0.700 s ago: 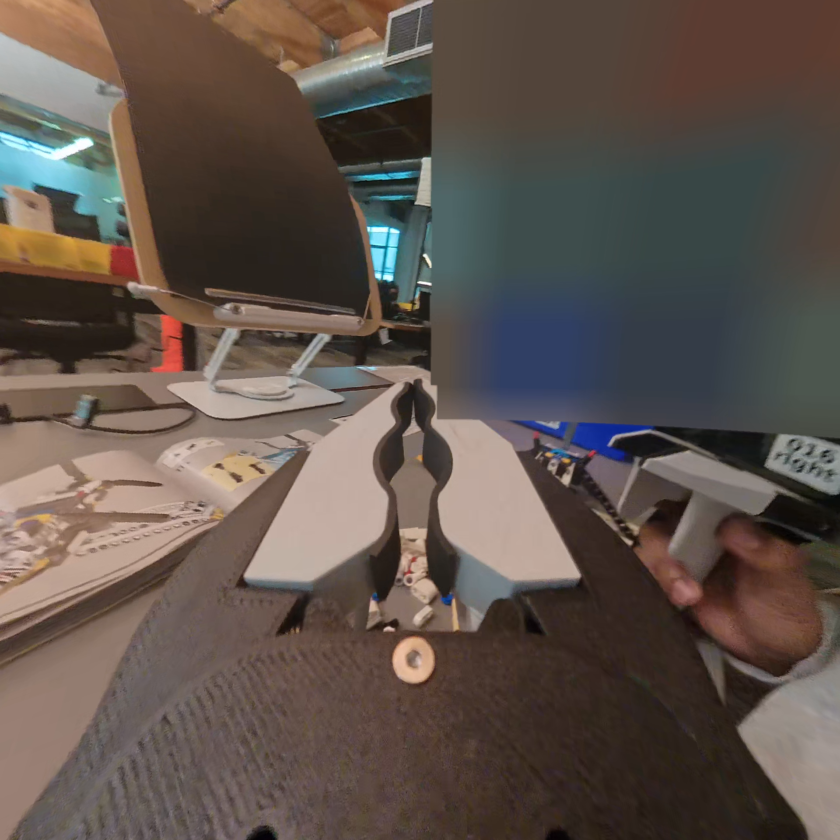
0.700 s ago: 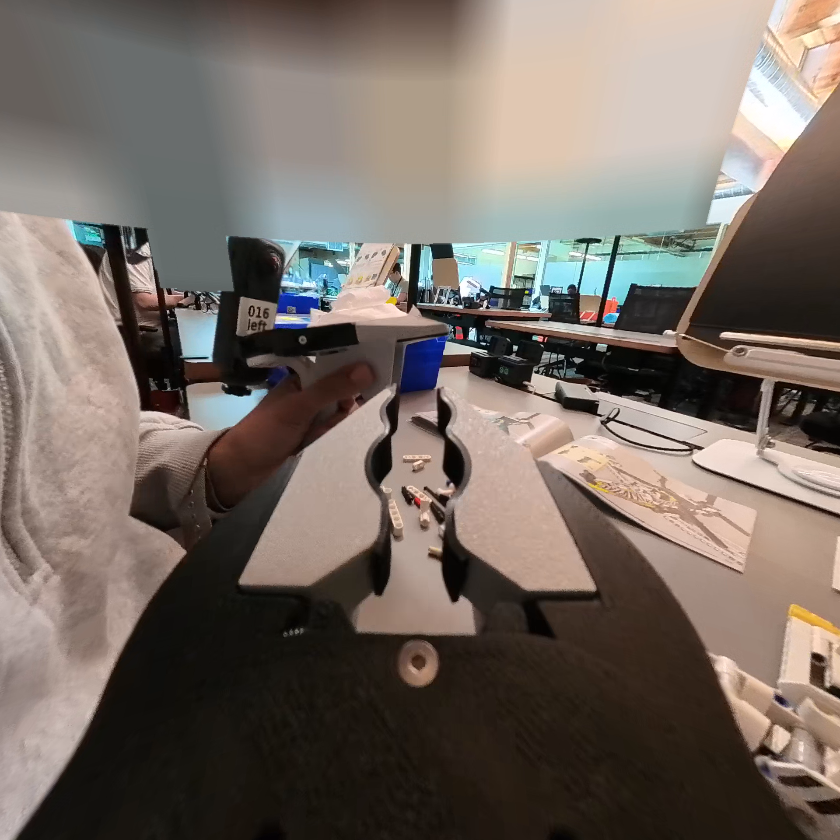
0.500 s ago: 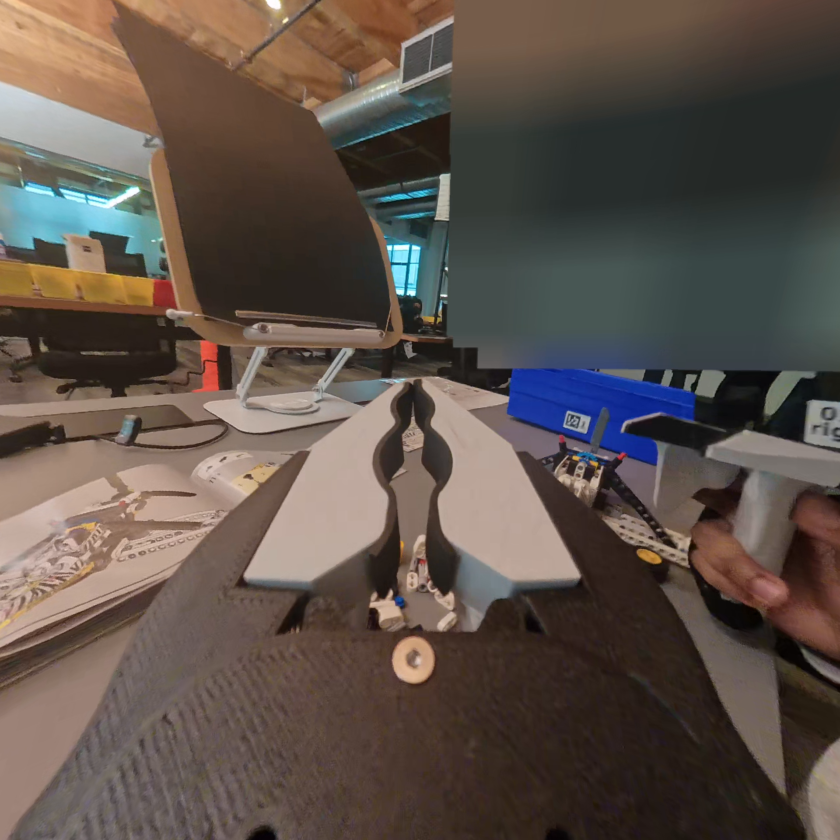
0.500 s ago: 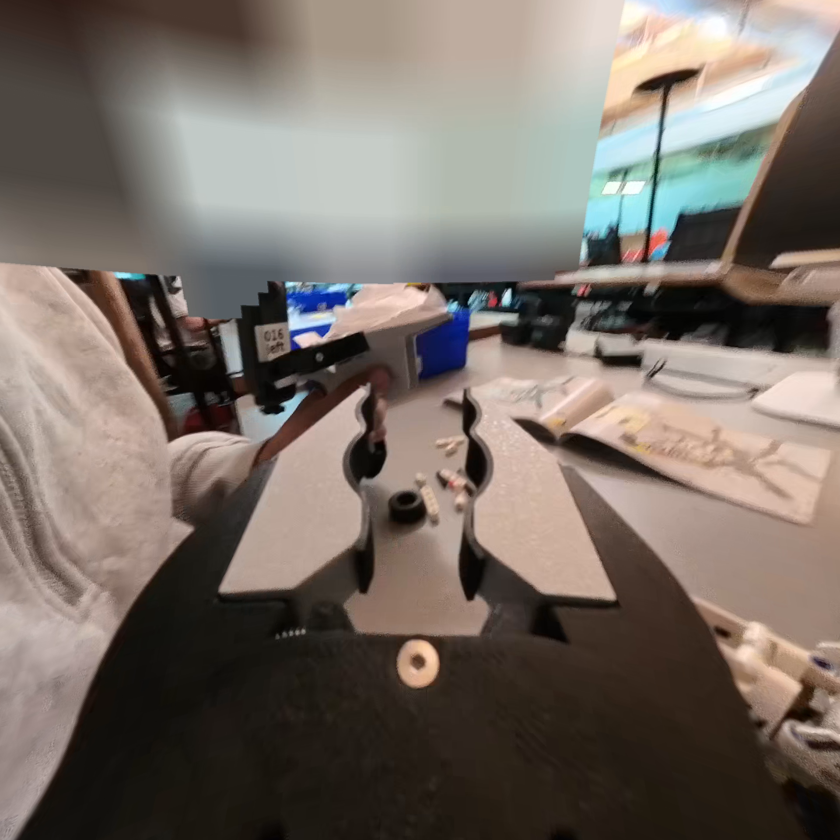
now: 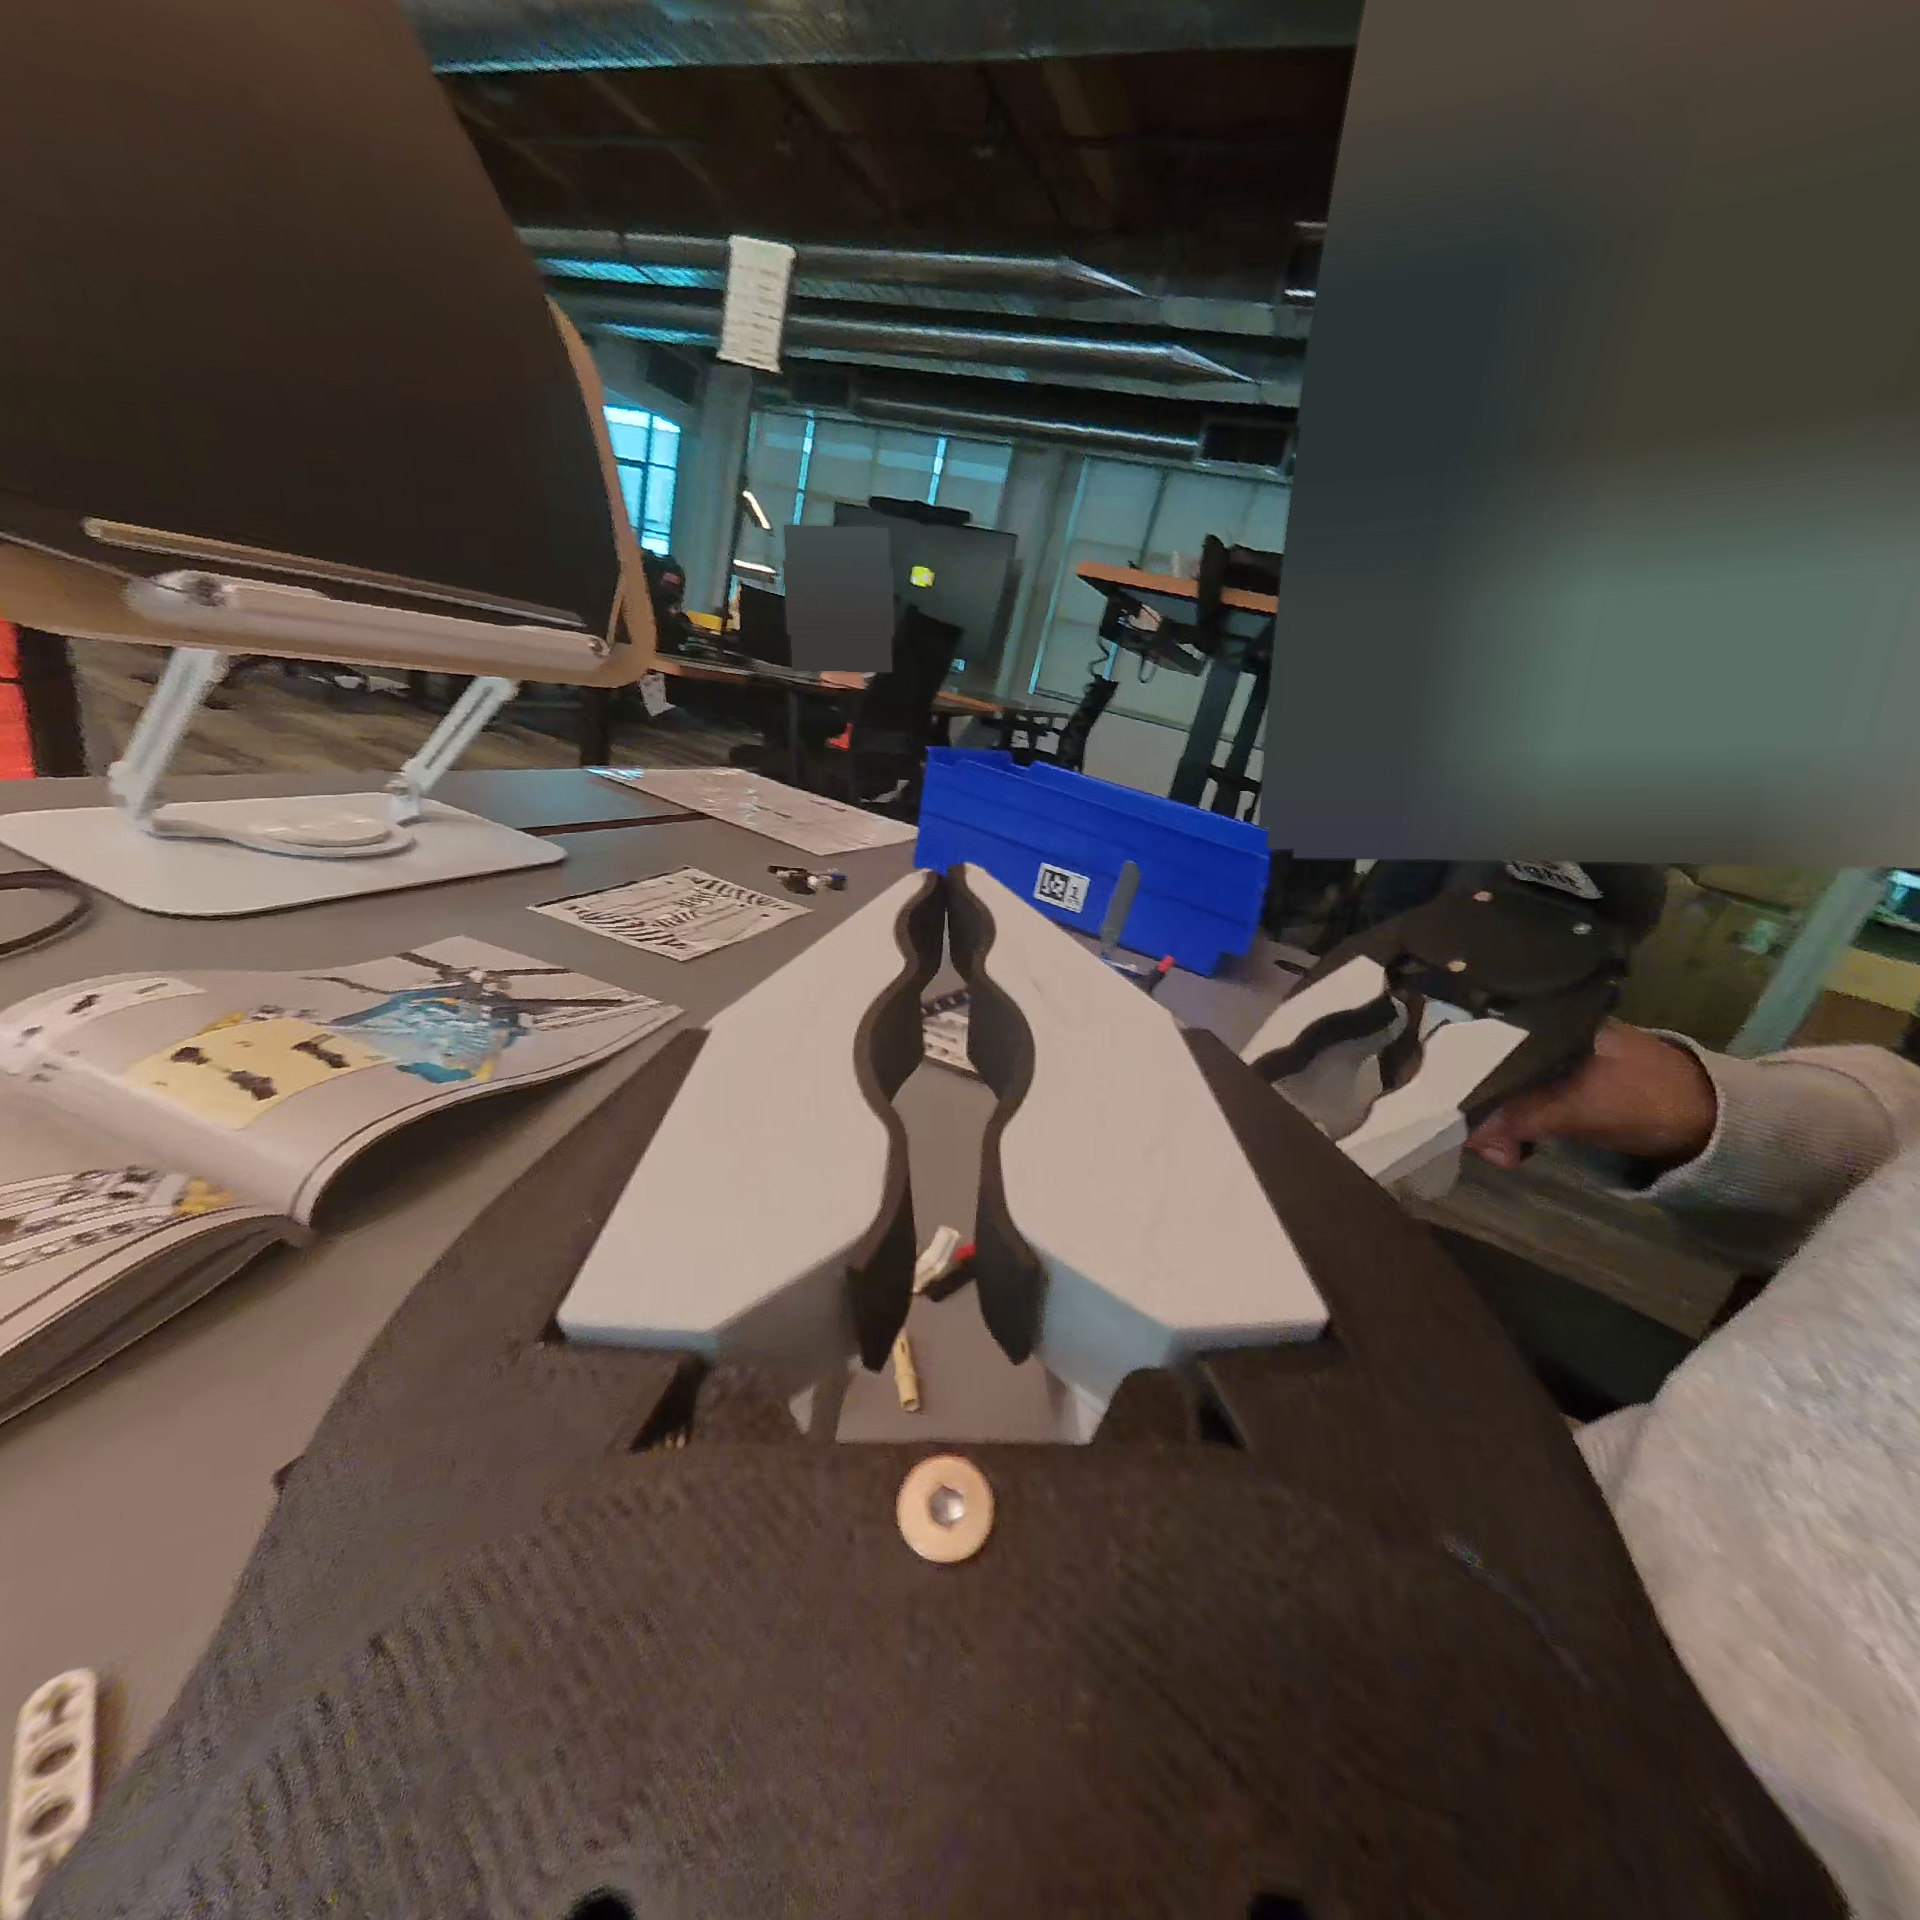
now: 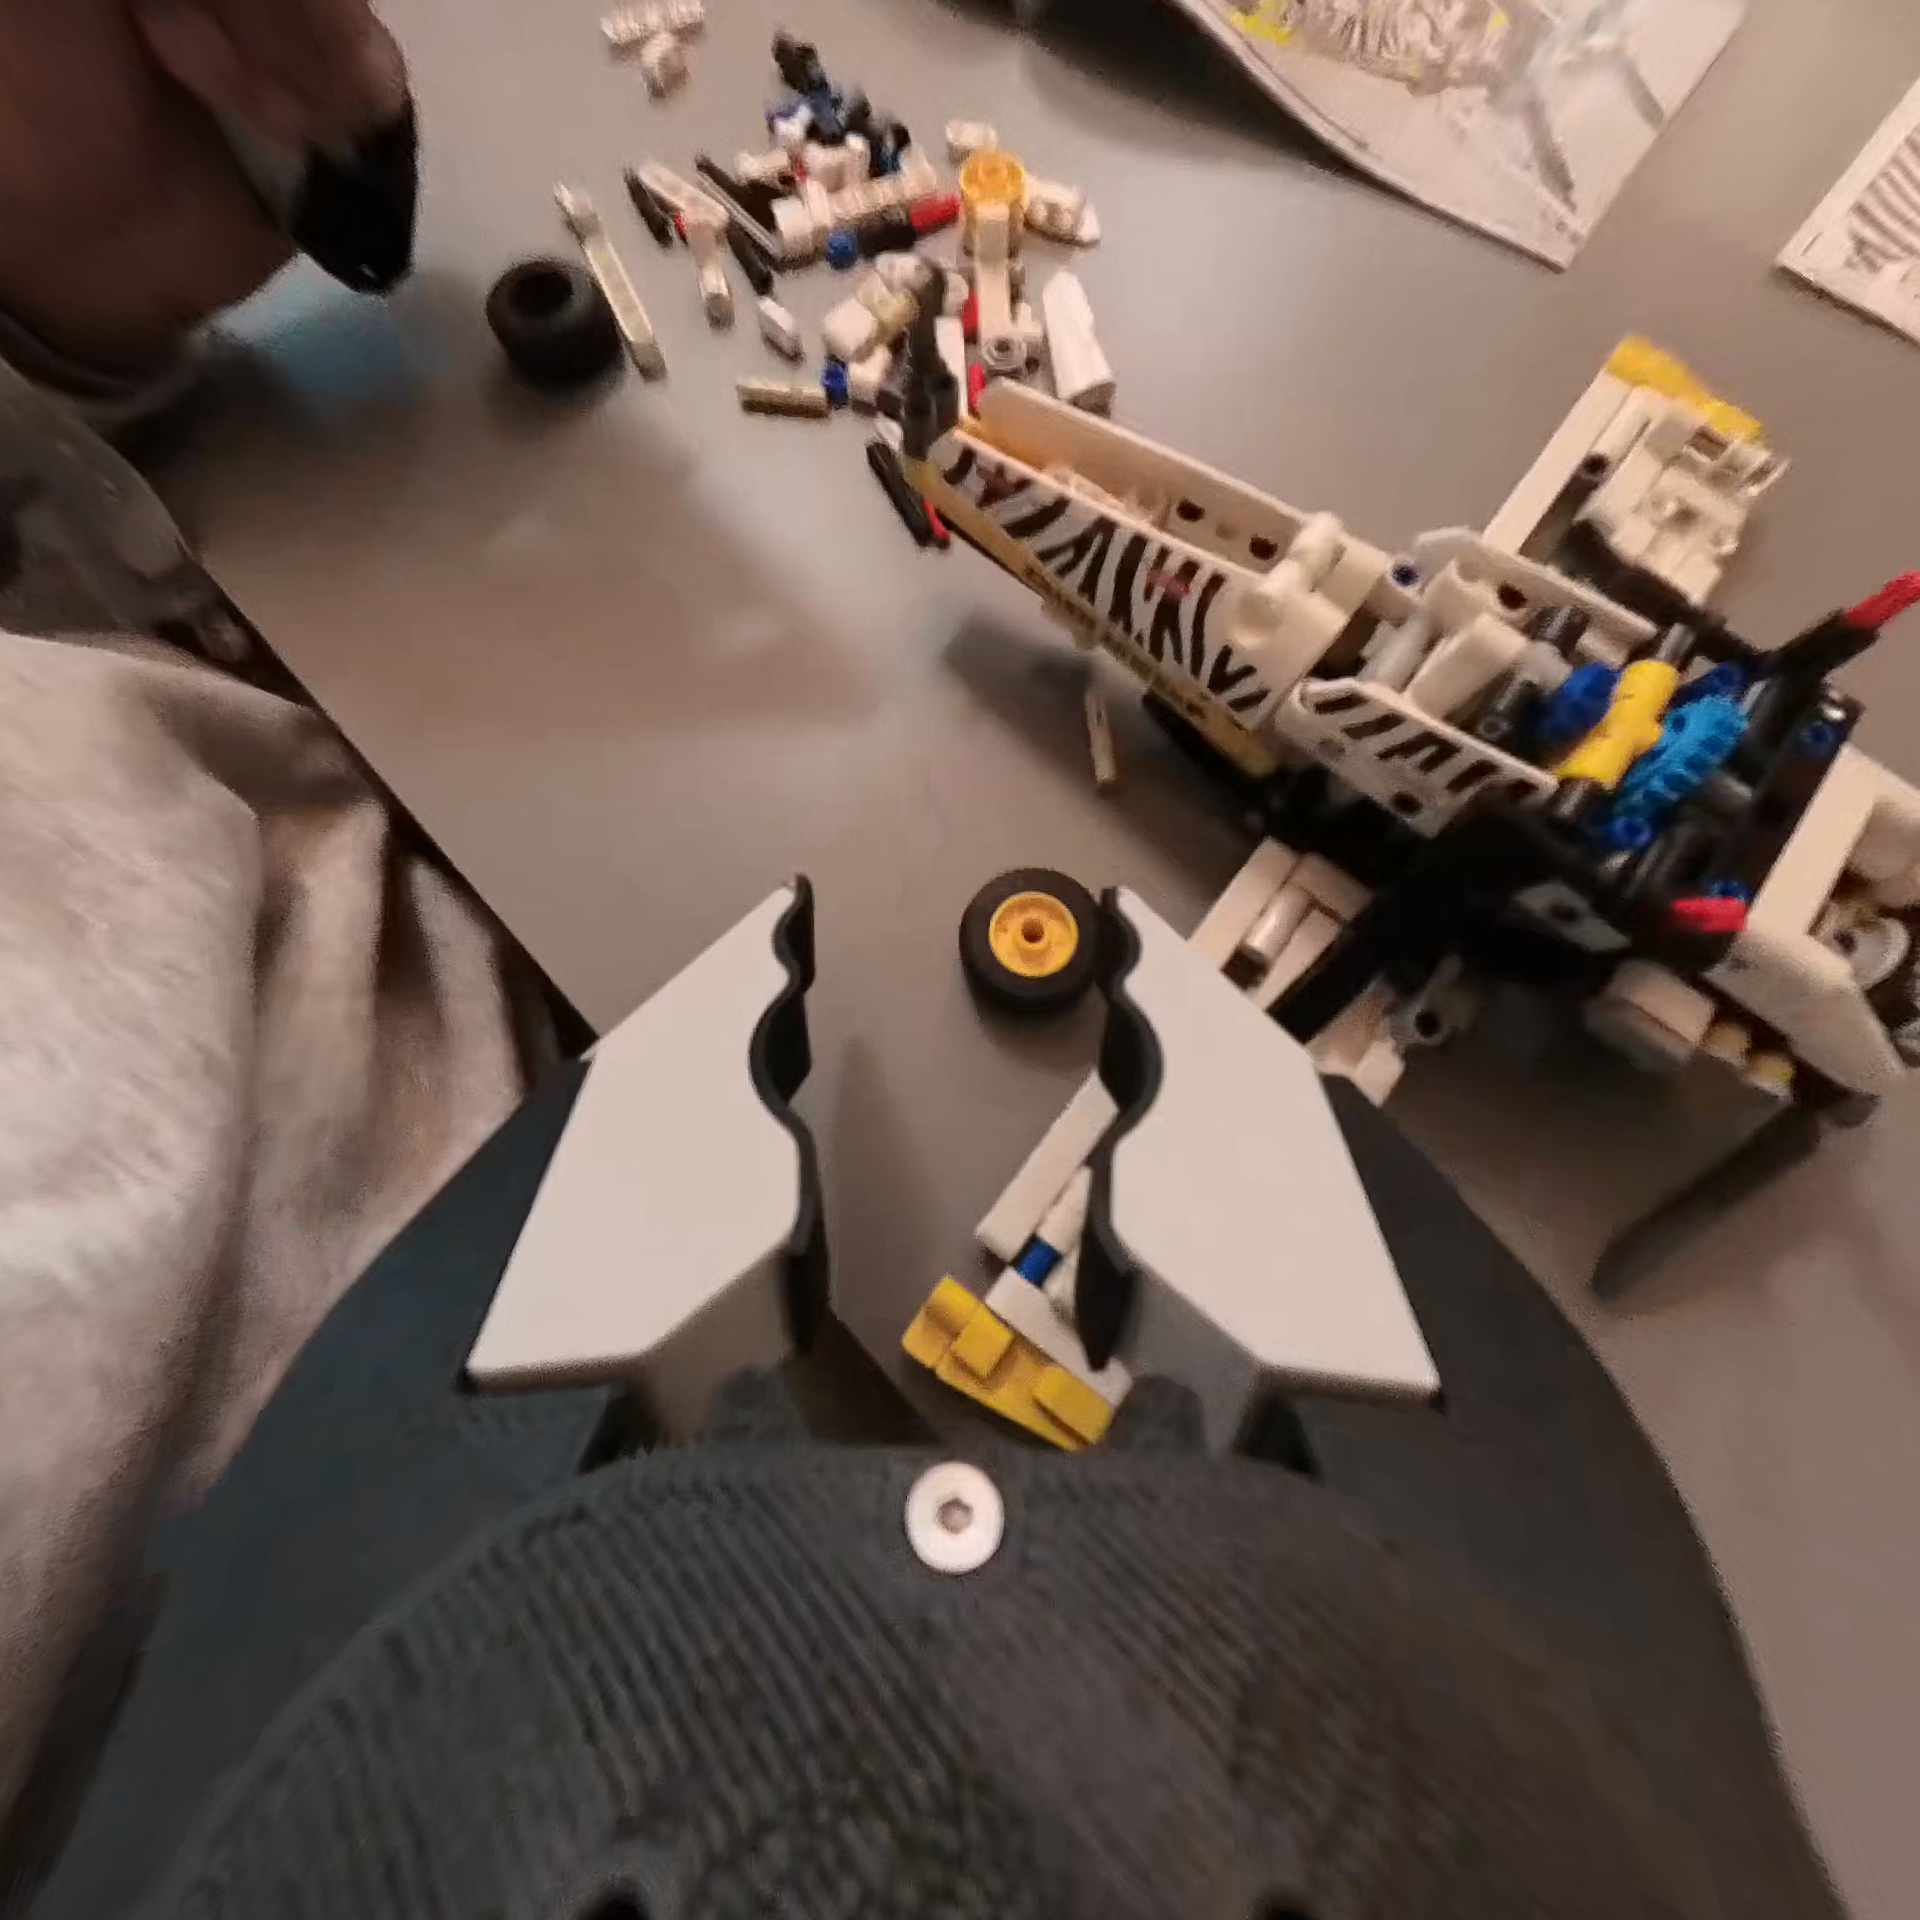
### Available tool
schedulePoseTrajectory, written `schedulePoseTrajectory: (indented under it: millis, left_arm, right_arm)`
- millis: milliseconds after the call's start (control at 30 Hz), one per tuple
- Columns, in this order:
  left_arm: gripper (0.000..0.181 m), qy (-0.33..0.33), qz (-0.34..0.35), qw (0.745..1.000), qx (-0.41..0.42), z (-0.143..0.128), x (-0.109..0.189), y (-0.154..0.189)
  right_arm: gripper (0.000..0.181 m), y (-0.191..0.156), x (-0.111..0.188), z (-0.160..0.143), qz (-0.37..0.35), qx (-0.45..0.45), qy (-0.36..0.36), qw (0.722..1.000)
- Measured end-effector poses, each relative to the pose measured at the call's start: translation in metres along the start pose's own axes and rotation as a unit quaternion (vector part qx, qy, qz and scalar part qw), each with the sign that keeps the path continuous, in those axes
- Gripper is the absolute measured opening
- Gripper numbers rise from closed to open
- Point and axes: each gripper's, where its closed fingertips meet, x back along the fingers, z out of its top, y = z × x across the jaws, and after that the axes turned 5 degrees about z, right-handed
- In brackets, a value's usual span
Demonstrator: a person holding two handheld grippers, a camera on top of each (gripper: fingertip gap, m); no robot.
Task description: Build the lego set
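My right gripper (image 6: 956, 904) is open and empty, pointing down at the grey table (image 6: 623, 644). A small wheel with a yellow hub (image 6: 1029, 951) lies between its tips, close to the right fingertip (image 6: 1117, 914). A white and yellow sub-assembly (image 6: 1029, 1278) lies under the fingers. The zebra-striped lego model (image 6: 1403, 675) sits just right of the gripper. A pile of loose pieces (image 6: 862, 239) and a black tyre (image 6: 545, 307) lie farther off. My left gripper (image 5: 945, 883) is shut and empty above the table, with small pieces (image 5: 940, 1252) below it. The right gripper also shows in the left wrist view (image 5: 1299, 1101).
An open instruction booklet (image 5: 312, 1039) lies left of my left gripper, in front of a laptop stand (image 5: 281, 831). A blue bin (image 5: 1091, 883) stands behind. Paper sheets (image 6: 1455, 104) lie beyond the pile. The table's edge runs along the left, beside a grey sleeve (image 6: 156, 935). The grippers' ends are close to 20 cm from one another.
My right gripper has tilted down toward the table and opened wider, now over the wheel beside the model. My left gripper stays shut and has swung its view to the right.
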Motion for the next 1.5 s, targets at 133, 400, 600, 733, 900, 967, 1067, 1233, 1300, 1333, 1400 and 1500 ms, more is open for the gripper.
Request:
schedulePoseTrajectory:
  millis: [133, 400, 600, 733, 900, 967, 1067, 1233, 1300, 1333, 1400, 1500]
  left_arm:
    - [0.000, -0.060, -0.062, 0.996, 0.010, -0.022, -0.010, 0.020]
    - [0.000, -0.124, -0.168, 0.977, 0.039, -0.046, -0.016, 0.057]
    - [0.062, -0.188, -0.191, 0.963, 0.020, -0.072, -0.024, 0.077]
    - [0.070, -0.219, -0.239, 0.946, 0.024, -0.082, -0.021, 0.098]
    - [0.039, -0.217, -0.293, 0.931, -0.022, -0.083, -0.008, 0.119]
    - [0.026, -0.219, -0.302, 0.927, -0.041, -0.086, -0.005, 0.124]
    - [0.020, -0.198, -0.292, 0.934, -0.055, -0.081, -0.006, 0.121]
    - [0.016, -0.198, -0.274, 0.940, -0.041, -0.079, -0.009, 0.112]
    - [0.015, -0.206, -0.266, 0.942, -0.016, -0.079, -0.011, 0.106]
    - [0.015, -0.208, -0.264, 0.942, 0.002, -0.078, -0.012, 0.104]
    - [0.015, -0.215, -0.256, 0.942, 0.036, -0.077, -0.014, 0.098]
    - [0.015, -0.217, -0.243, 0.944, 0.061, -0.077, -0.017, 0.091]
  right_arm:
    - [0.050, 0.008, -0.005, -0.009, -0.039, 0.021, -0.030, 0.999]
    - [0.029, 0.007, -0.006, -0.008, -0.048, 0.039, -0.043, 0.997]
    - [0.029, -0.030, -0.006, 0.031, 0.073, -0.014, 0.052, 0.996]
    - [0.028, -0.057, -0.004, 0.051, 0.218, -0.089, 0.080, 0.969]
    - [0.028, -0.076, 0.005, 0.067, 0.370, -0.186, 0.071, 0.907]
    - [0.028, -0.079, 0.005, 0.068, 0.404, -0.217, 0.052, 0.887]
    - [0.028, -0.078, 0.005, 0.074, 0.432, -0.242, 0.049, 0.868]
    - [0.030, -0.070, 0.002, 0.082, 0.416, -0.239, 0.079, 0.874]
    - [0.041, -0.064, 0.005, 0.089, 0.404, -0.226, 0.111, 0.879]
    - [0.043, -0.061, 0.008, 0.092, 0.397, -0.216, 0.130, 0.883]
    - [0.044, -0.055, 0.012, 0.097, 0.370, -0.177, 0.159, 0.898]
    - [0.041, -0.050, 0.008, 0.093, 0.301, -0.080, 0.158, 0.937]
